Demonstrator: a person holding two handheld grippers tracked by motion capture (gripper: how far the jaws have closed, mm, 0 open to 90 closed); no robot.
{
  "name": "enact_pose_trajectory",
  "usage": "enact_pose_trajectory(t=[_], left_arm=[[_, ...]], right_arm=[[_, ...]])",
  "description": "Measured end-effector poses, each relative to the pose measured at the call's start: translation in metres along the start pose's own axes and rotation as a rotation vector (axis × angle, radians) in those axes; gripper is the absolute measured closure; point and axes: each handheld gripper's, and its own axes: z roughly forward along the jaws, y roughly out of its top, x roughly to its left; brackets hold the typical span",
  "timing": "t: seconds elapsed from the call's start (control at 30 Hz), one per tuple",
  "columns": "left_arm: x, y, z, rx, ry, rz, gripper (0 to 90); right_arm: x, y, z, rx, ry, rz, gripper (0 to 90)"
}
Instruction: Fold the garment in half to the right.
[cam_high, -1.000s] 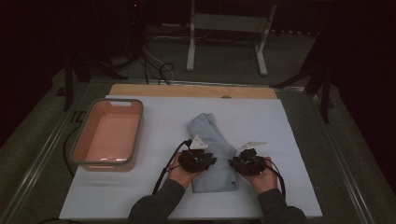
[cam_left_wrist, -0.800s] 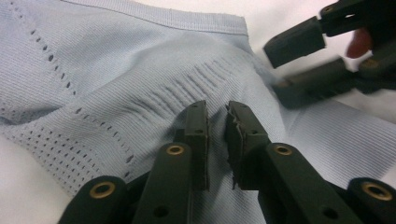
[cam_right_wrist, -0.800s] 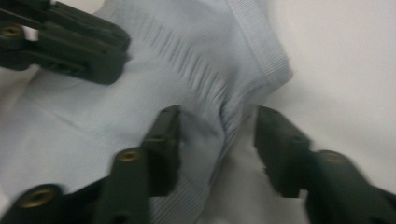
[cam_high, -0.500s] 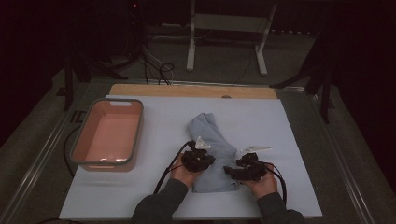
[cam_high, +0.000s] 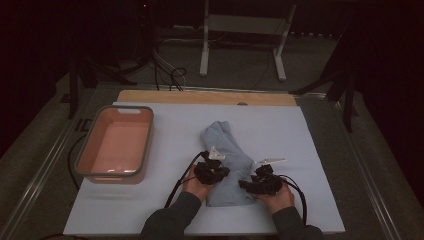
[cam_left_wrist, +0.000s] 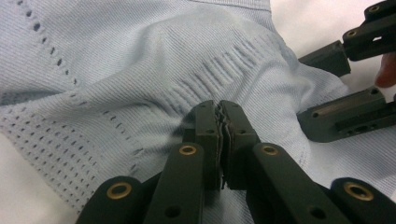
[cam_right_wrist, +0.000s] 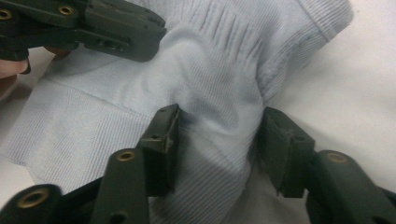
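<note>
The pale blue knit garment (cam_high: 227, 162) lies bunched on the white tabletop (cam_high: 310, 150), right of the pink tub (cam_high: 116, 144). The left gripper (cam_left_wrist: 219, 123) is clamped on a pinch of its ribbed, perforated fabric. The right gripper (cam_right_wrist: 219, 140), jaws just closing, straddles a raised fold at the near edge.

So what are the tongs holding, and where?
The left tongs are shut, pinching a small fold of the light blue cloth. The right tongs, just closing, straddle a bunched ridge of it near its edge, not yet clamped.
</note>
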Motion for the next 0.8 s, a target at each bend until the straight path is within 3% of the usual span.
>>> enact_pose_trajectory(t=[0.07,0.1,0.23,0.47,0.7,0.8], left_arm=[[0.001,0.0,0.0,-0.002,-0.007,-0.008,87.8],[0.001,0.0,0.0,-0.002,-0.01,-0.013,88.2],[0.002,-0.001,0.0,0.0,-0.028,-0.027,89.5],[0.0,-0.004,-0.001,-0.009,-0.036,-0.053,89.8],[-0.008,-0.008,-0.005,-0.006,-0.071,-0.046,89.3],[-0.008,-0.008,-0.011,-0.034,-0.111,-0.025,78.3]], right_arm=[[0.0,0.0,0.0,0.001,0.001,-0.002,53.5],[0.001,0.0,0.0,0.005,0.014,0.001,59.1],[0.002,0.0,0.0,0.017,0.028,0.031,67.8],[0.005,-0.001,-0.003,0.015,0.014,0.063,77.9],[0.008,-0.004,-0.009,0.044,0.023,0.011,78.8],[0.01,-0.009,-0.013,0.046,0.019,0.0,78.8]])
